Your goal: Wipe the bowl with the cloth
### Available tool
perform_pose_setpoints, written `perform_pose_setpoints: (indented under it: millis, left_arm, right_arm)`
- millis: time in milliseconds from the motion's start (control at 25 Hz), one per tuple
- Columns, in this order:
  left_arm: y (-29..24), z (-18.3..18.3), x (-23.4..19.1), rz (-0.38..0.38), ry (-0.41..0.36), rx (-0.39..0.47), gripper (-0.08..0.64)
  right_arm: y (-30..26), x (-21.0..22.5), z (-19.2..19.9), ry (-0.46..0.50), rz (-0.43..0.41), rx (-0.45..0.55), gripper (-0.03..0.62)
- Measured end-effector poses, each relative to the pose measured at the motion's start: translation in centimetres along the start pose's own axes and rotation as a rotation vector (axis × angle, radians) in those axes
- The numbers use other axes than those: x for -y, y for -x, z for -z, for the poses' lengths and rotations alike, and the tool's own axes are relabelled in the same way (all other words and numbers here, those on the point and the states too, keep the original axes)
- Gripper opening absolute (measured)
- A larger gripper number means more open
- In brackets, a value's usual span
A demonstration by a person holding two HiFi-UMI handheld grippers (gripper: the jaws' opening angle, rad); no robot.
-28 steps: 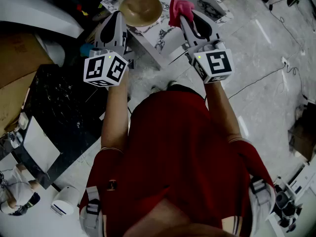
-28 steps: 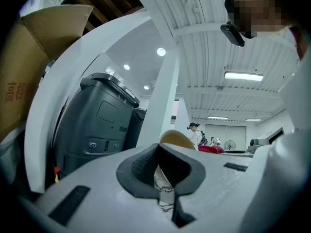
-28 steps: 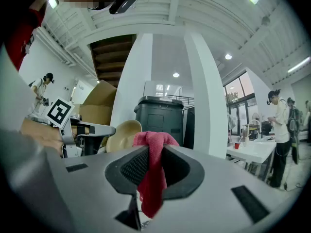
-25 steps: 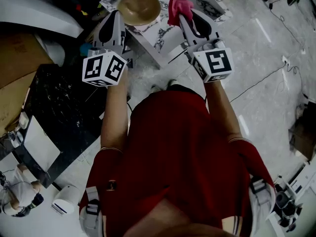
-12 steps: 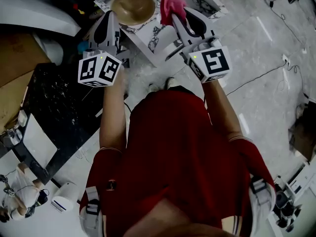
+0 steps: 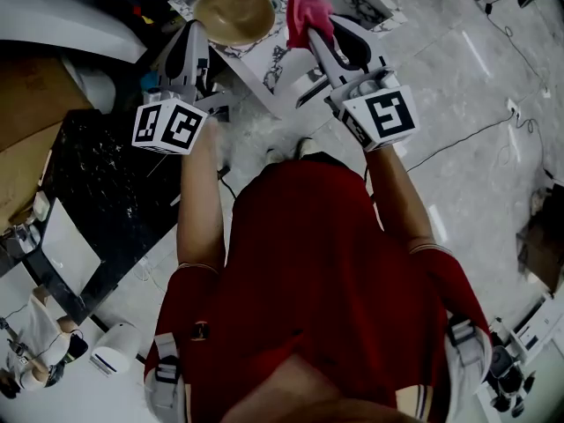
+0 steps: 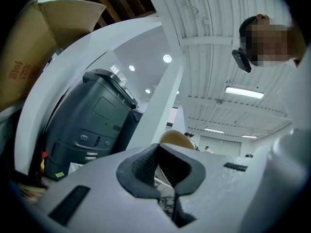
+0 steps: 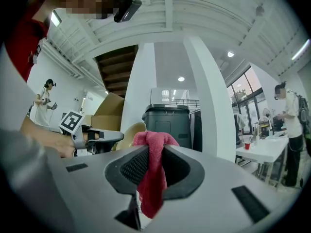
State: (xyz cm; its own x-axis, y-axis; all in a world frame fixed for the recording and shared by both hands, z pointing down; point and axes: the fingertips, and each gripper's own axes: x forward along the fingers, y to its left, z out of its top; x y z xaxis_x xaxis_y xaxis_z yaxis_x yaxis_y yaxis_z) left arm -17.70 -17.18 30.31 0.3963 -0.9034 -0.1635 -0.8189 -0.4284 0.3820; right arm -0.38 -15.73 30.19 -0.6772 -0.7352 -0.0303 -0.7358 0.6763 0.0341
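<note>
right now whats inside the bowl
Nothing shows inside the bowl; its brown hollow looks bare. The left gripper covers its near rim. The cloth hangs apart, in the right gripper.

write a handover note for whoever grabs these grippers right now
Left gripper: jaws shut on the rim of the tan bowl, at the marbled table.
Right gripper: jaws shut on the pink cloth, which hangs down between them.
Cloth sits just right of the bowl, not touching it.
Done: bowl and cloth both gripped.
Left: bring the cloth into the bowl and wipe it.
</note>
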Motion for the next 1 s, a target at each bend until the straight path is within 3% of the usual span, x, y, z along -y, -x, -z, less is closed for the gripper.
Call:
perform_pose_setpoints:
  millis: [800, 1000]
  left_arm:
    - [0.6, 0.7, 1.7, 0.199, 0.281, 0.036, 0.011]
    - [0.5, 1.2, 1.4, 0.248, 0.389, 0.039, 0.011]
  right_arm:
    - [2.7, -3.0, -2.8, 0.015, -0.195, 0.123, 0.068]
    - [3.0, -3.7, -3.4, 0.031, -0.252, 0.145, 0.069]
